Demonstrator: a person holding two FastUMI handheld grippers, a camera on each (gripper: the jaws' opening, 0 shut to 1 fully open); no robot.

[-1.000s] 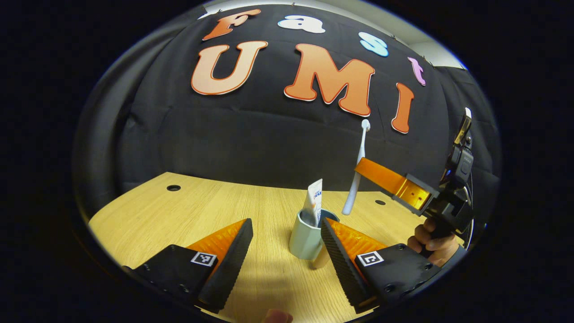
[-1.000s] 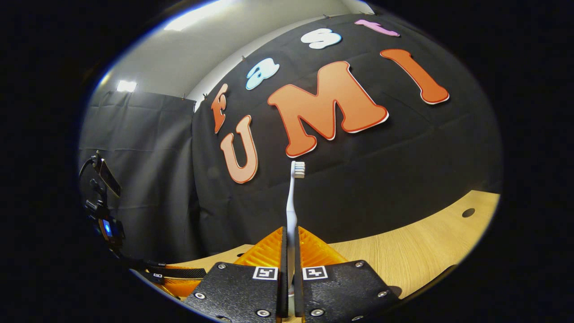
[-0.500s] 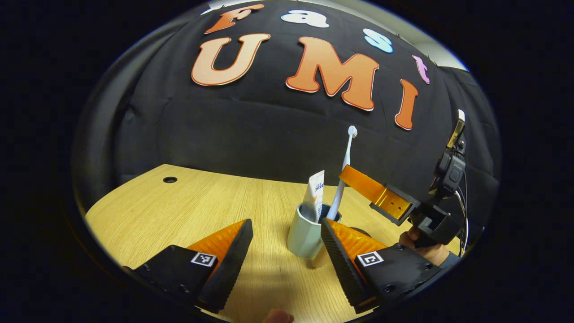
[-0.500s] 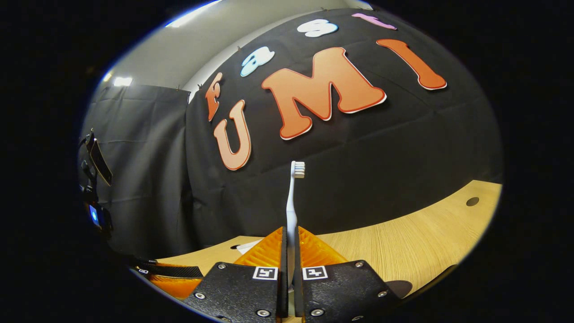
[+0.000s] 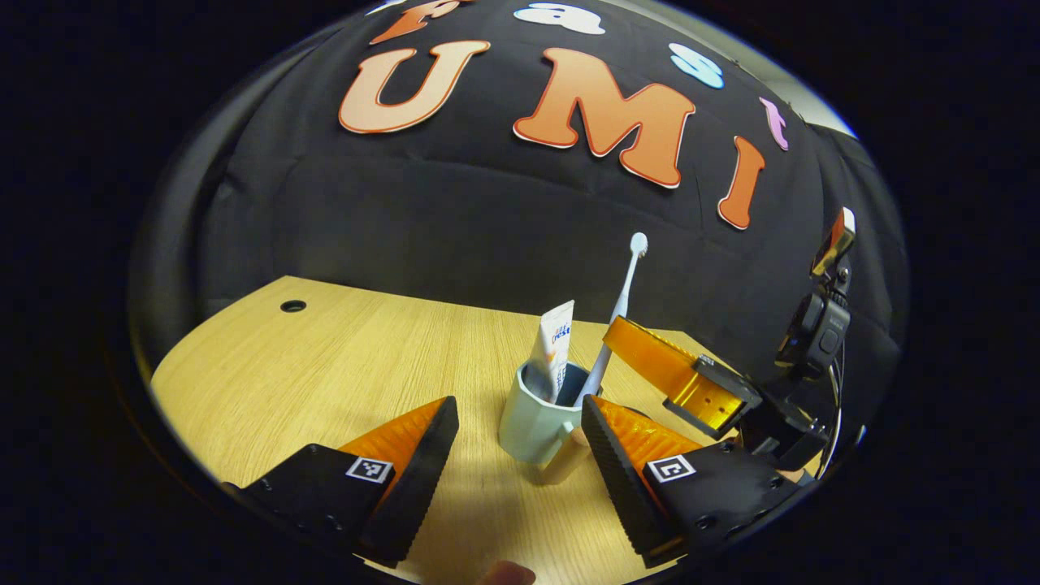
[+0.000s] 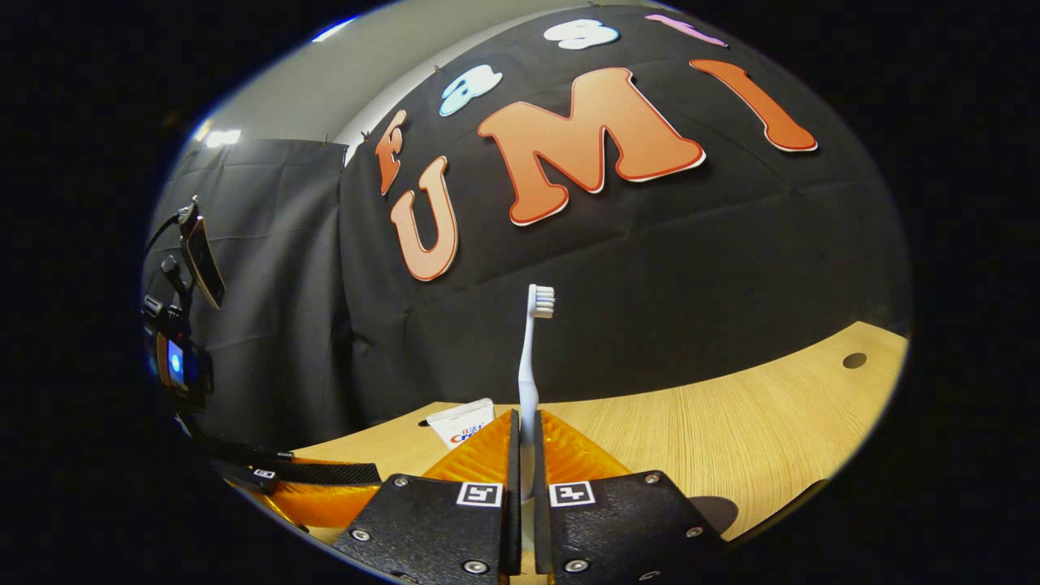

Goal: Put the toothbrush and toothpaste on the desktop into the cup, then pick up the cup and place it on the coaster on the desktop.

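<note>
While the right gripper [image 6: 526, 443] clamps both fingers on the handle of the slim white plastic toothbrush [image 6: 532, 349], we see that brush standing nearly upright with its bristle head at the top; in the left gripper view the same toothbrush [image 5: 617, 313] leans slightly and its lower end is down inside the pale blue-grey faceted cup [image 5: 530, 416], with the right gripper [image 5: 621, 337] gripping it just above the rim. We note the white toothpaste tube [image 5: 553, 348] already standing in the cup beside the brush, and its top edge [image 6: 461, 422] peeks up just left of the right gripper's fingers in the right gripper view. The cup stands on the light wood-grain desktop [image 5: 341, 366], and a light wooden handle [image 5: 565, 461] juts from its lower right side. We see our left gripper [image 5: 520, 431] with fingers spread wide and holding nothing, the cup standing between and a little ahead of the fingertips, close to the right-hand finger [image 5: 605, 455]; contact there we cannot tell. A dark round patch shows on the desktop at the right gripper's lower right; what it is we cannot tell.
</note>
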